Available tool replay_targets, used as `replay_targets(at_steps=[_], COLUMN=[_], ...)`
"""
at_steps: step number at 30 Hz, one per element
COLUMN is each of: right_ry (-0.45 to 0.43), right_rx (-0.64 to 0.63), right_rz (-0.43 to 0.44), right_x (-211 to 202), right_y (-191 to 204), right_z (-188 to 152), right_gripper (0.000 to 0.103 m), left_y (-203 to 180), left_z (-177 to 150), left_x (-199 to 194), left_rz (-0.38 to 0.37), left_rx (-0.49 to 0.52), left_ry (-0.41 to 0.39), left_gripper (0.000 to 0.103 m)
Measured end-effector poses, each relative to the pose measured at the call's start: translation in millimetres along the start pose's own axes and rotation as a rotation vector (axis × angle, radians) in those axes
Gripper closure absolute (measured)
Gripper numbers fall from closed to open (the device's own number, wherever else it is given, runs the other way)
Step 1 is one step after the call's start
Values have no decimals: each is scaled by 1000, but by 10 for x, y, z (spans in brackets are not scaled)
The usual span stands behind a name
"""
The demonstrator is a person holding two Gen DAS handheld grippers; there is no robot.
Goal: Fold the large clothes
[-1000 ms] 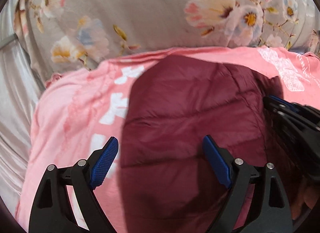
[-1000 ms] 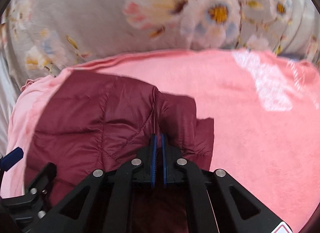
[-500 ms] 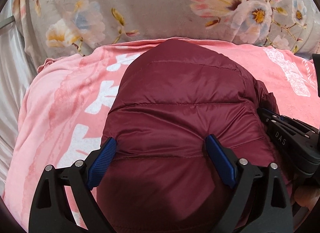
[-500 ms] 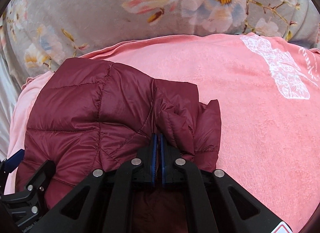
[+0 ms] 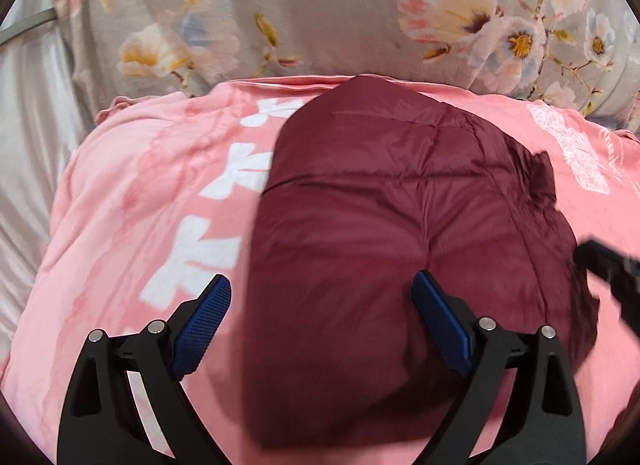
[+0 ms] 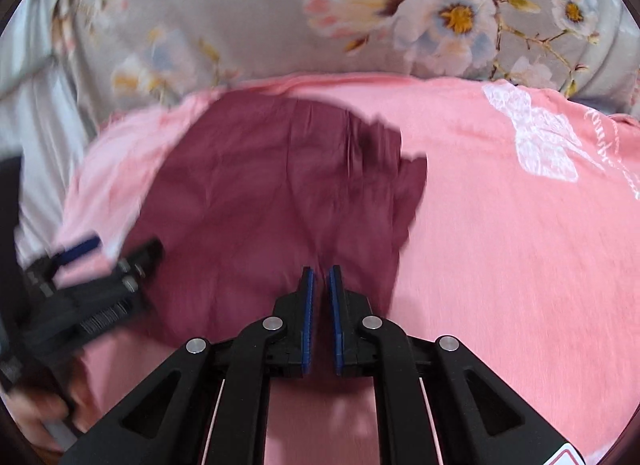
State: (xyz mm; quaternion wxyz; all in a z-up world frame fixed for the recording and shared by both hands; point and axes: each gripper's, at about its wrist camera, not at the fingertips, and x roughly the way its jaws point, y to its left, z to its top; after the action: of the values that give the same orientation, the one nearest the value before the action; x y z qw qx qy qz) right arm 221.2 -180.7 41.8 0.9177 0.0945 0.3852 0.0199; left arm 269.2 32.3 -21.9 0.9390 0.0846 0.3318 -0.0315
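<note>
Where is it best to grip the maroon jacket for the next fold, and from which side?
Probably the loose ruffled flap at the jacket right edge, approached from the right: it stands off the pink blanket, so a finger can slip under.

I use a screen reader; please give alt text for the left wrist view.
The left gripper, jaws wide open, hovers over a folded maroon puffer jacket lying on a pink blanket, floral bedding behind.

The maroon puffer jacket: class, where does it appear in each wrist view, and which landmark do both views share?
Left wrist view: the maroon puffer jacket fills the centre, running down to the bottom.
Right wrist view: the jacket lies centre-left.
Shared landmark: the white print on the pink blanket, right of the jacket.
</note>
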Motion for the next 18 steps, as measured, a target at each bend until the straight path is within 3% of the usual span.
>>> replay_targets(at_steps=[6, 18], right_ry=[28, -6], right_rx=[-33, 19], right_rz=[-102, -100], right_x=[67, -465], right_y=[-39, -29], right_z=[-275, -899], right_gripper=[97, 92], left_y=[25, -66], left_z=[-263, -673], left_x=[-179, -645], left_rz=[1, -10], left_rx=[-3, -65], left_ry=[25, 7], left_gripper=[13, 13])
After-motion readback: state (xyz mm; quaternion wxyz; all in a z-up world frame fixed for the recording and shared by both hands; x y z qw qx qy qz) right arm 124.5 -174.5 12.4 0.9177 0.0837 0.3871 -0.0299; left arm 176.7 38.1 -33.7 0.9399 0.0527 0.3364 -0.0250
